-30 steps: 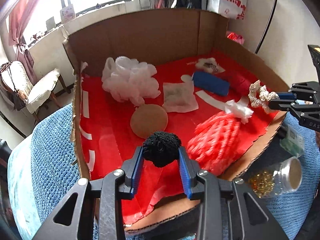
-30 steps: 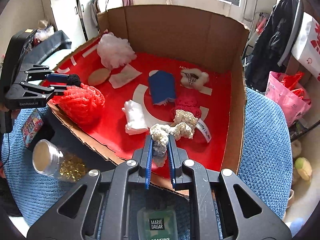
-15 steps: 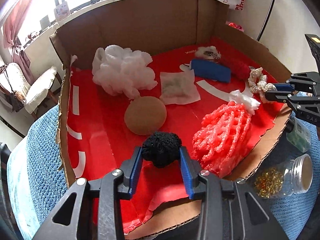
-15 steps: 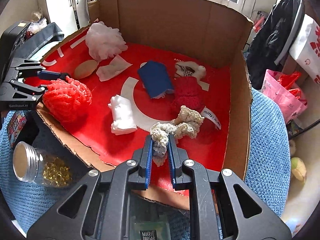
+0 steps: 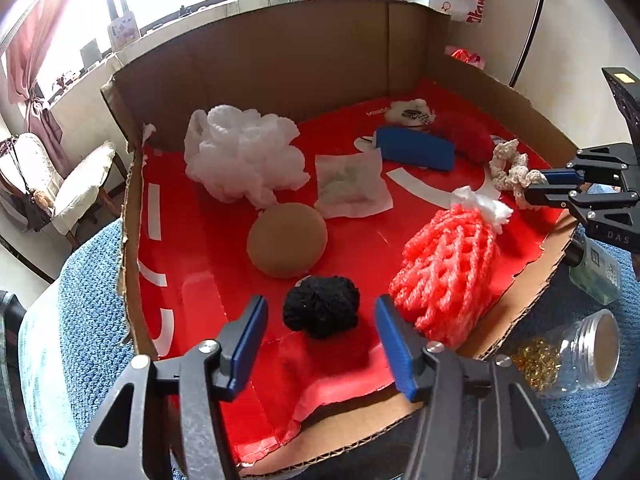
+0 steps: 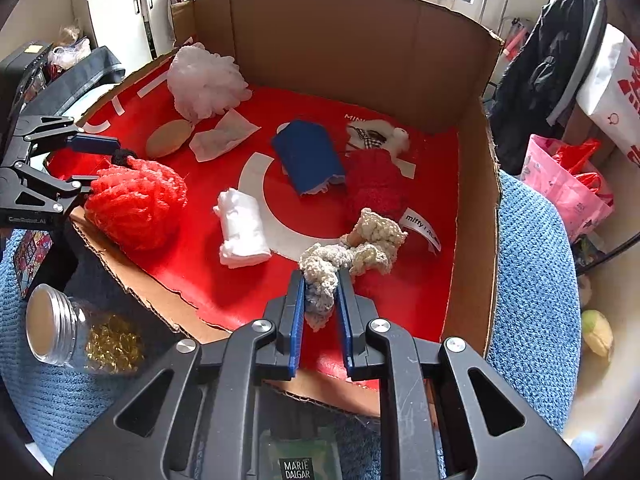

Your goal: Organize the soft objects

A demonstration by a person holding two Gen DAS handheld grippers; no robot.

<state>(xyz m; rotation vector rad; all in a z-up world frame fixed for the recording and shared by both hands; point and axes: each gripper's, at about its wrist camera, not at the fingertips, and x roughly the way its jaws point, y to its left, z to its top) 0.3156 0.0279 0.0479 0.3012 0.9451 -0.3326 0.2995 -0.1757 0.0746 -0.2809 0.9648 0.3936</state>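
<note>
A cardboard box [image 5: 280, 52] with a red floor holds the soft things. My left gripper [image 5: 318, 330] is open, its blue pads apart on either side of a black yarn ball [image 5: 320, 310] that rests on the red floor. A red net sponge [image 5: 444, 272] lies just right of it. My right gripper [image 6: 321, 296] has its pads slightly apart around the end of a cream crocheted scrunchie [image 6: 352, 252], which lies on the box floor; the scrunchie also shows in the left wrist view [image 5: 510, 172].
In the box lie a white mesh puff [image 5: 240, 156], a tan round sponge [image 5: 286, 240], a white wipe [image 5: 350, 186], a blue cloth [image 5: 416, 148], a red knit piece [image 6: 374, 184] and a white folded cloth [image 6: 242, 232]. A jar of gold beads [image 5: 568, 356] lies outside on the blue blanket.
My left gripper has opened and let the black yarn ball down onto the box floor. My right gripper's pads have parted a little around the scrunchie.
</note>
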